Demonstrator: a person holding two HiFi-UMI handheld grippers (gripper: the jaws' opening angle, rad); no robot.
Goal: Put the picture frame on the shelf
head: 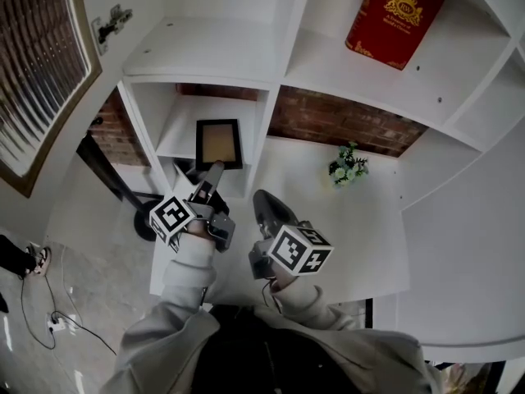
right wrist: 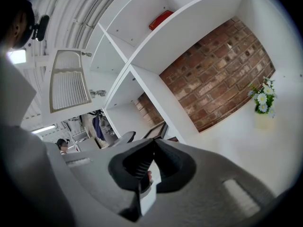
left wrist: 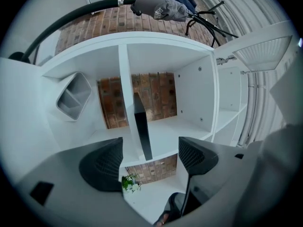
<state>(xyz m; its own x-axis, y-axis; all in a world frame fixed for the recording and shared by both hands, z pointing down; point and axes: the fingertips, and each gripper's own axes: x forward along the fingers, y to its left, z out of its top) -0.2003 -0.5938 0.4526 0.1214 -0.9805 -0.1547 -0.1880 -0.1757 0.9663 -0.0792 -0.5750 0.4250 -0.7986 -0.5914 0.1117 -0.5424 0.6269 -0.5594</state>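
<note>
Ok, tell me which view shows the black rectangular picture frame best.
The head view: the black rectangular picture frame stands in a shelf compartment, tan face fully visible. The left gripper view shows it only edge-on, a dark slab. The right gripper view catches at most an unclear dark sliver.

Bright, even indoor light; soft shadows, strong fisheye curvature, dark vignetted corners.

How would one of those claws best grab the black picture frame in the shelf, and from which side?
Probably the near border of the picture frame, coming straight in through the compartment's open front. The left gripper view shows it edge-on: a thin slab lying against the shelf board, so jaws can close across its thickness. Side walls and brick behind block other approaches.
</note>
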